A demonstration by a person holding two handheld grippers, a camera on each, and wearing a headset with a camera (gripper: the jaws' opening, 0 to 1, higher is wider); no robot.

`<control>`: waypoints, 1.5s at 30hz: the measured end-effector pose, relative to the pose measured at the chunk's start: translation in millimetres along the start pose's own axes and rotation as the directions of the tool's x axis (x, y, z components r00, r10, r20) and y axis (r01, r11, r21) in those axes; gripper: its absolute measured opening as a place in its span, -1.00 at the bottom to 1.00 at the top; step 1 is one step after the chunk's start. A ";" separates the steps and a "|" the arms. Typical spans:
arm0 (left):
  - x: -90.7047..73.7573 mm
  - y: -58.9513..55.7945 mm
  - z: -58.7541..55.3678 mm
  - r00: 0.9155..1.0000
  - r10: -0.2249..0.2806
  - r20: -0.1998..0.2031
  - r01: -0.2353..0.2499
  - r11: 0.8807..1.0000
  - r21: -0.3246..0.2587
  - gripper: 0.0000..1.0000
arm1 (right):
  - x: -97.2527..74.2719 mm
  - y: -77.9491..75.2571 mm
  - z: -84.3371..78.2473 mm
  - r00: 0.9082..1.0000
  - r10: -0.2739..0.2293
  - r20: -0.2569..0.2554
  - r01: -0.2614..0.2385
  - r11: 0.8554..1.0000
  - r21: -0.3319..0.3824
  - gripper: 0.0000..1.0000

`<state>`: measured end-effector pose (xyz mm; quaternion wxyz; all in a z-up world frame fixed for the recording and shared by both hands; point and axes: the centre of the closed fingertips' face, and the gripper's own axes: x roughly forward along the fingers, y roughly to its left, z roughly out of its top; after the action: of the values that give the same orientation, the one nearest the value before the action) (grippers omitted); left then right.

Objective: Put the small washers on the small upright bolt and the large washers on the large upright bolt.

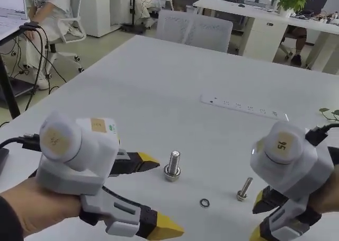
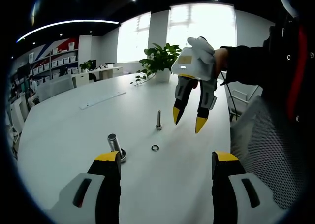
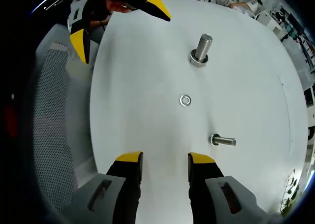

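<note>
The large upright bolt [image 1: 172,164] stands mid-table with a wide ring at its foot; it is also in the left gripper view [image 2: 114,144] and the right gripper view [image 3: 202,49]. The small upright bolt [image 1: 244,189] [image 2: 158,120] [image 3: 224,141] stands to its right. One small washer [image 1: 204,203] [image 2: 155,147] [image 3: 185,100] lies flat between them, nearer me. My left gripper [image 1: 159,196] [image 2: 167,157] is open and empty, left of the large bolt. My right gripper [image 1: 258,217] [image 3: 165,158] is open and empty, just right of the small bolt.
A white power strip [image 1: 243,107] lies further back on the white table [image 1: 132,87]. A mesh chair [image 1: 193,30] stands at the far edge, with desks and seated people beyond. Each gripper faces the other across the bolts.
</note>
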<state>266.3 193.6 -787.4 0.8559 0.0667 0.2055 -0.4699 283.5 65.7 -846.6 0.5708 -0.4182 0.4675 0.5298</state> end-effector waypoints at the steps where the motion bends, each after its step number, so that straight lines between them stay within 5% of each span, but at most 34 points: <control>1: 0.0 -0.1 0.2 1.000 0.000 0.000 0.000 1.000 0.000 0.50 | 0.0 0.5 4.6 1.000 0.000 0.002 0.000 1.000 -0.010 -0.25; 20: -1.7 1.3 0.1 1.000 0.009 0.006 -0.009 1.000 -0.001 0.50 | 14.3 -17.4 58.4 1.000 -0.017 0.021 0.019 0.994 -0.106 -0.32; 35: -3.5 1.2 -0.6 1.000 0.009 0.009 -0.009 1.000 -0.005 0.50 | 38.1 -32.1 74.5 1.000 -0.017 -0.013 0.015 0.993 -0.119 -0.34; 45: -4.9 1.4 -0.1 1.000 0.011 0.013 -0.010 1.000 -0.007 0.50 | 48.4 -33.8 68.9 0.998 -0.011 -0.055 0.003 0.991 -0.134 -0.34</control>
<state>265.1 198.2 -785.6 0.8599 0.0615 0.2012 -0.4651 323.5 140.1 -879.8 0.5301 -0.4717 0.4450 0.5462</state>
